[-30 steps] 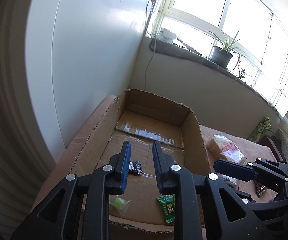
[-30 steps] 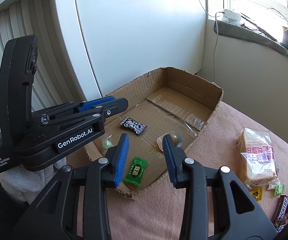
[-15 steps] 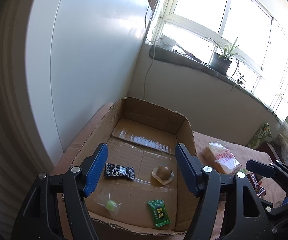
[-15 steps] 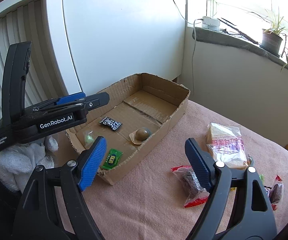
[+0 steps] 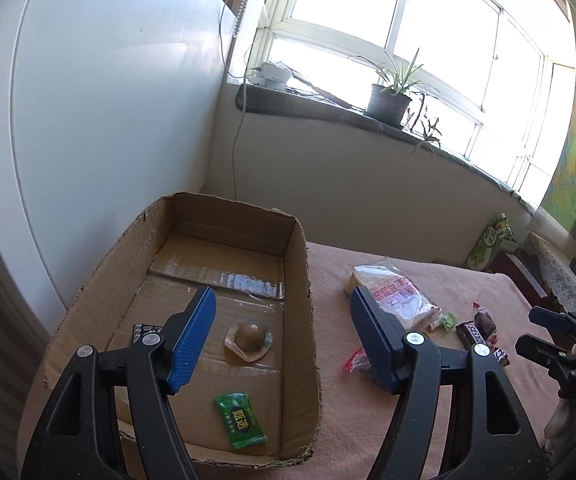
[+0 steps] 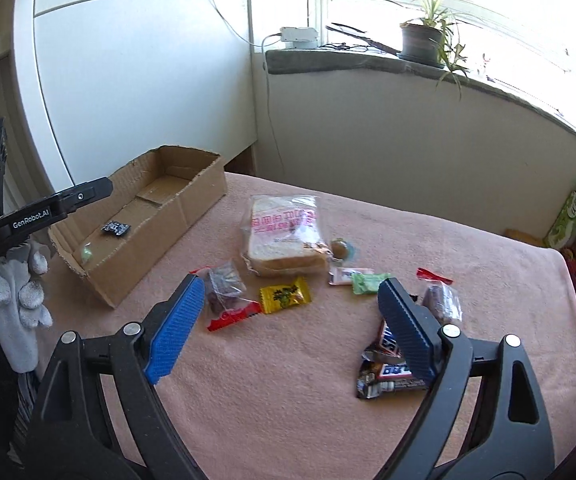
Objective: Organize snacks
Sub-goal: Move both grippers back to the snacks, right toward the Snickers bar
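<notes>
An open cardboard box (image 5: pixel 300 280) (image 6: pixel 191 204) lies at the left of a pink-covered table. It holds a green candy packet (image 5: pixel 240 420), a round brown sweet in clear wrap (image 5: pixel 248 336) and a black packet (image 6: pixel 115 227). My left gripper (image 5: pixel 283 312) is open and empty above the box's near right wall. My right gripper (image 6: pixel 290 300) is open and empty above loose snacks: a bagged bread slice (image 6: pixel 283 236), a yellow packet (image 6: pixel 285 300), a red-edged bag (image 6: pixel 225 290) and chocolate bars (image 6: pixel 388 368).
A windowsill with a potted plant (image 6: pixel 422 38) runs behind the table. A white cabinet (image 6: pixel 127 80) stands behind the box. A green carton (image 6: pixel 572 216) and red items sit off the table's right edge. The person's white glove (image 6: pixel 19 280) shows at the left.
Both grippers opened wide and pulled back from the box. The right gripper swung right, over the loose snacks on the cloth. A round brown sweet now lies in the box.
</notes>
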Demonstrator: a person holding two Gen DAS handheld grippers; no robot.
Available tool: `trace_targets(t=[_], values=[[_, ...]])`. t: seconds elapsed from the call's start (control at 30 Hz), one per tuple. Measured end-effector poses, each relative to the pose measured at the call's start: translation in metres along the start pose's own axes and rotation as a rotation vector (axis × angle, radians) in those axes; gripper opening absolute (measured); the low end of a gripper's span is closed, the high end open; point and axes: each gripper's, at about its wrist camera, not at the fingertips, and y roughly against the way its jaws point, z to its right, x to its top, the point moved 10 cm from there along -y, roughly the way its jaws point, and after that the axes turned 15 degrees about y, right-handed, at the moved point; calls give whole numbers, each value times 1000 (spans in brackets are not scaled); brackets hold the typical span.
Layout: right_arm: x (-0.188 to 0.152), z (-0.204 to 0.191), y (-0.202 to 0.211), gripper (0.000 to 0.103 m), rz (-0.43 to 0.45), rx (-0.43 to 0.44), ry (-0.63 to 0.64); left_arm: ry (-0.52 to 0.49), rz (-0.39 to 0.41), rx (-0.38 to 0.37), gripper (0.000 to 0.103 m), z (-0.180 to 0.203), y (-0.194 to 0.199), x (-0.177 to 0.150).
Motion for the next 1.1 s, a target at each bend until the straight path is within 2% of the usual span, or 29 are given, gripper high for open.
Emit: trace_targets(t=[0.13, 0.3, 0.43, 0.6, 0.77, 0.9, 1.0, 1.1], values=[[-29, 43, 11, 91, -26, -55, -77, -24, -47, -62, 69, 24, -4, -14], [-61, 70, 14, 91, -61, -83, -143, -80, -111, -124, 70, 59, -11, -39], [-77, 75, 9, 91, -88, -80, -147, -122, -196, -163, 70, 83, -21, -68], [-88, 68, -7, 91, -119, -46, -130, -164, -265, -163, 70, 95, -31, -95], [-78, 62, -22, 90, -105, 8, -134, -152, -300, -142, 70, 91, -38, -105], [-62, 56, -31, 73, -91, 54, -143, -140, -312, -123, 70, 86, -44, -107], [-56, 52, -41, 69, -102, 59, -121, -132, -324, -106, 70, 84, -50, -109], [-56, 51, -55, 58, -127, 65, -117, -124, -328, -83, 70, 82, -58, -108]])
